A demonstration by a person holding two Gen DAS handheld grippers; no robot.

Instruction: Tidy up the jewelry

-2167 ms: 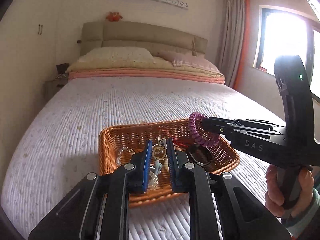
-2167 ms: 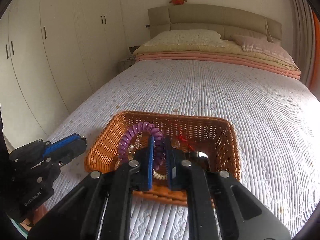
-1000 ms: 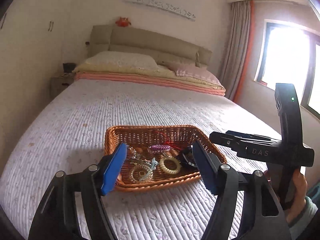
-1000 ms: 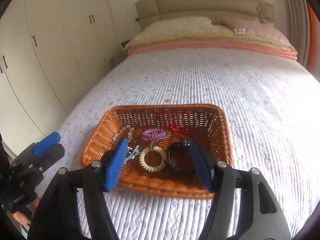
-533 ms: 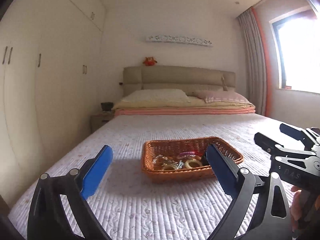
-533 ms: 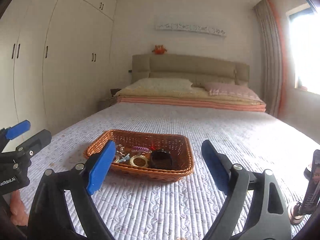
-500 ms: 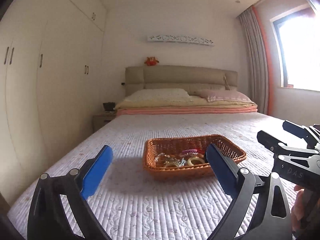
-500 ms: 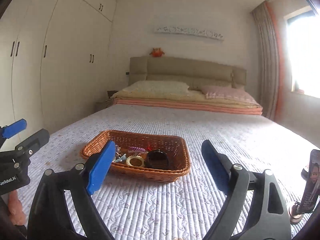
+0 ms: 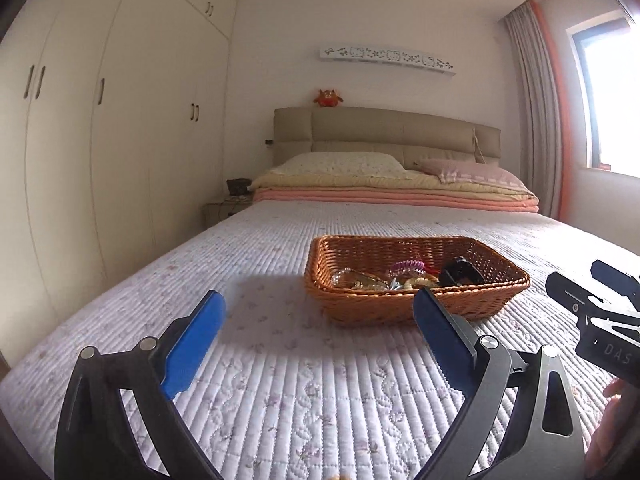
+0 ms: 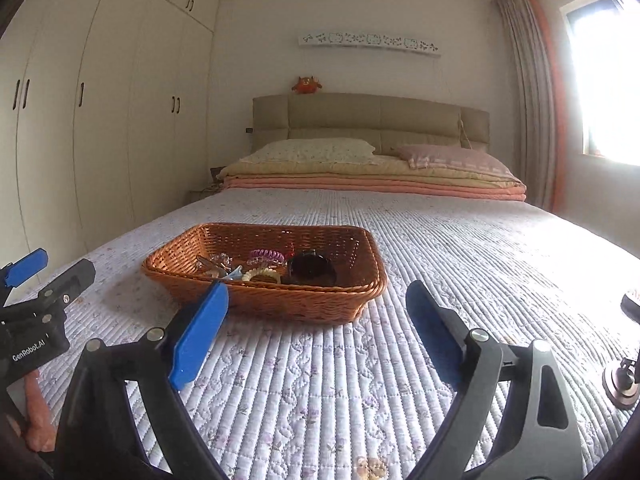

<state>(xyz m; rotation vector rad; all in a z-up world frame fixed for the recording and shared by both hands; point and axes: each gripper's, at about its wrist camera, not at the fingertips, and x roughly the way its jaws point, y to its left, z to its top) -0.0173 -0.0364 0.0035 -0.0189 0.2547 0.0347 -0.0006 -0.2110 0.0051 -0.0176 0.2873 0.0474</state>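
Observation:
A brown wicker basket (image 9: 472,302) (image 10: 280,300) sits on the quilted bed. It holds a purple spiral hair tie (image 9: 408,266) (image 10: 266,257), a cream spiral ring (image 10: 262,275), a black round piece (image 9: 460,274) (image 10: 312,270), clear beads (image 10: 214,261) and a blue clip. My left gripper (image 9: 318,320) is open and empty, low over the bed, short of the basket. My right gripper (image 10: 316,310) is open and empty, also short of the basket. Each gripper shows at the edge of the other's view.
The bed (image 9: 280,360) stretches ahead to pillows (image 9: 344,162) and folded blankets at the headboard. White wardrobes (image 9: 120,140) line the left wall. A curtained window (image 9: 608,100) is on the right. A small stand (image 10: 622,384) sits at the bed's right edge.
Both grippers let go of their pieces into the basket, opened wide, and drew back and down from it. The purple hair tie now lies in the basket.

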